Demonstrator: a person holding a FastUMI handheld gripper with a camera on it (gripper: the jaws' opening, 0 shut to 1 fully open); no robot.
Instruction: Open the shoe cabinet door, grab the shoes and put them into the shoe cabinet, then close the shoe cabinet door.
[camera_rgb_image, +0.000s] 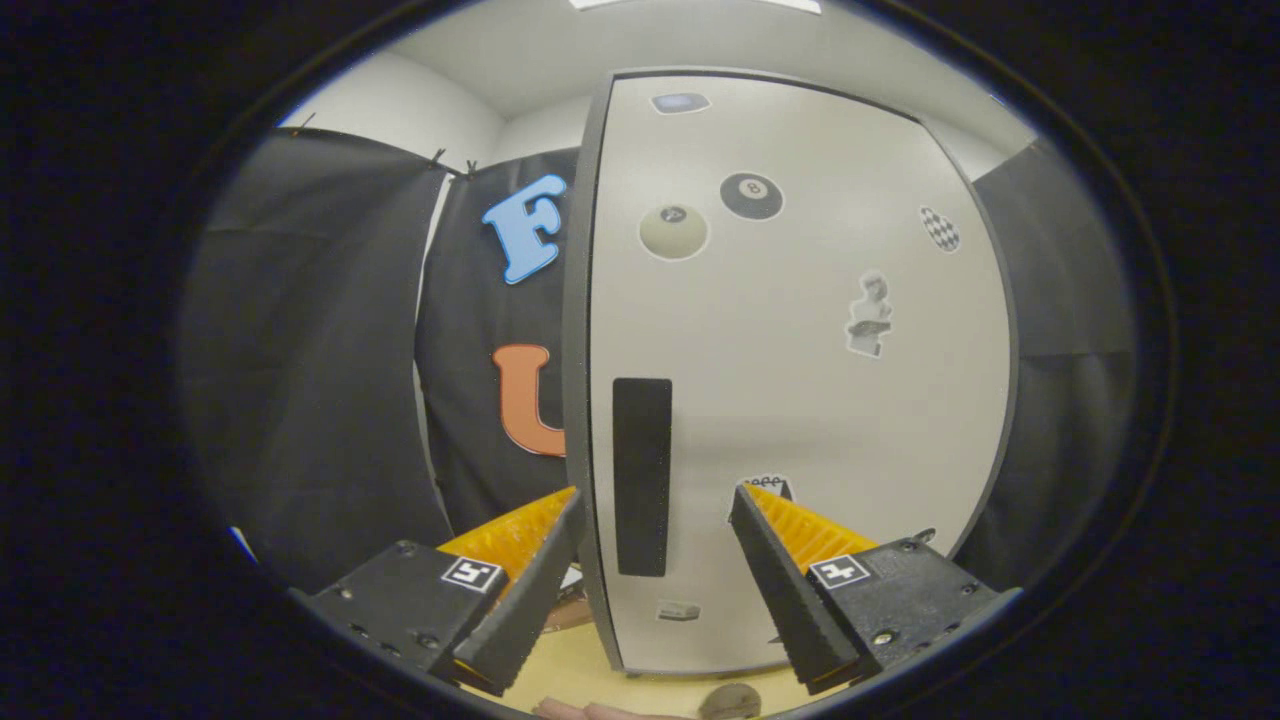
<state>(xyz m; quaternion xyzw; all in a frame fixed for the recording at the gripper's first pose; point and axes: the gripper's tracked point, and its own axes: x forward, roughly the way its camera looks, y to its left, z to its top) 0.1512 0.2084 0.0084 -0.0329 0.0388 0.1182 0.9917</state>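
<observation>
A pale grey shoe cabinet door (800, 400) with several stickers stands straight ahead, and it looks shut. Near its left edge runs a tall black handle strip (641, 475). My gripper (655, 500) is open. Its fingers straddle the lower part of the handle strip and the door's left edge without touching them, as far as I can tell. The left fingertip (560, 520) lies just off the door's dark side edge (578, 380), while the right fingertip (750, 510) is in front of the door face.
Black cloth walls (320, 380) hang to the left and right of the cabinet. A light wooden floor (580, 670) shows below the door. A small round object (730, 700) lies on the floor near the door's bottom.
</observation>
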